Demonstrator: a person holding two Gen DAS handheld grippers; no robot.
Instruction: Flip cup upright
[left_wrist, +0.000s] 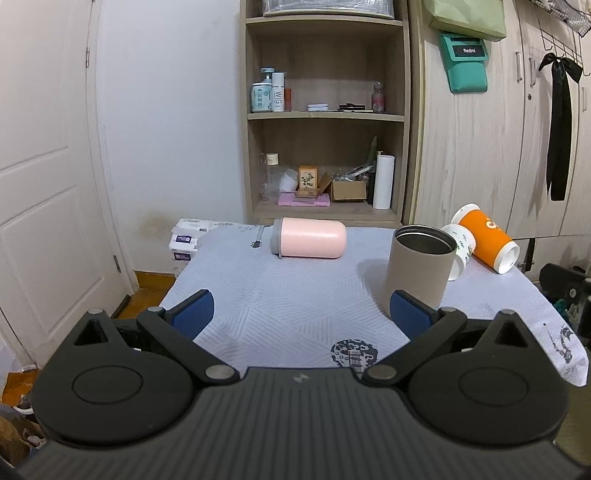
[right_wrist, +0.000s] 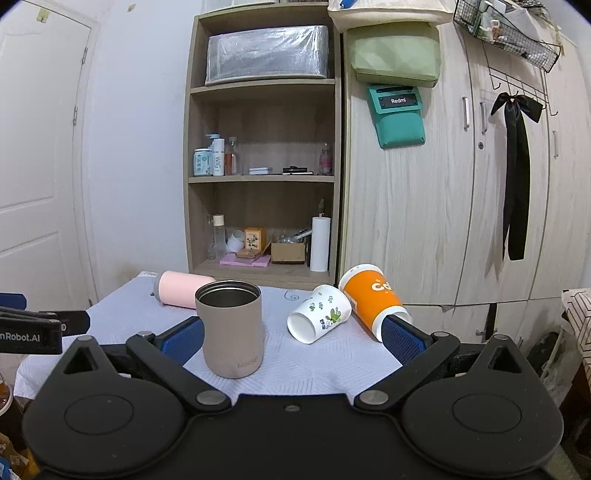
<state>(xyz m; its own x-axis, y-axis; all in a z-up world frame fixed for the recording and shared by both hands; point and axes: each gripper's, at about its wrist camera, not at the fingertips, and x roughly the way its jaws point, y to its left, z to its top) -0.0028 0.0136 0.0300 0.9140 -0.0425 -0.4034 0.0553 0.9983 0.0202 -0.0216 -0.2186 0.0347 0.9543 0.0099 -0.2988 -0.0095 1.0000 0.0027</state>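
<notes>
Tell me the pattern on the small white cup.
Green leaves on white cup, clearest in the right wrist view.

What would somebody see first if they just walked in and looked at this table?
Probably the bright orange cup lying on its side at the table's far right, with the white leaf-print cup tipped over beside it. Next, the beige tumbler standing upright in the middle, and the pink bottle lying down at the back.
</notes>
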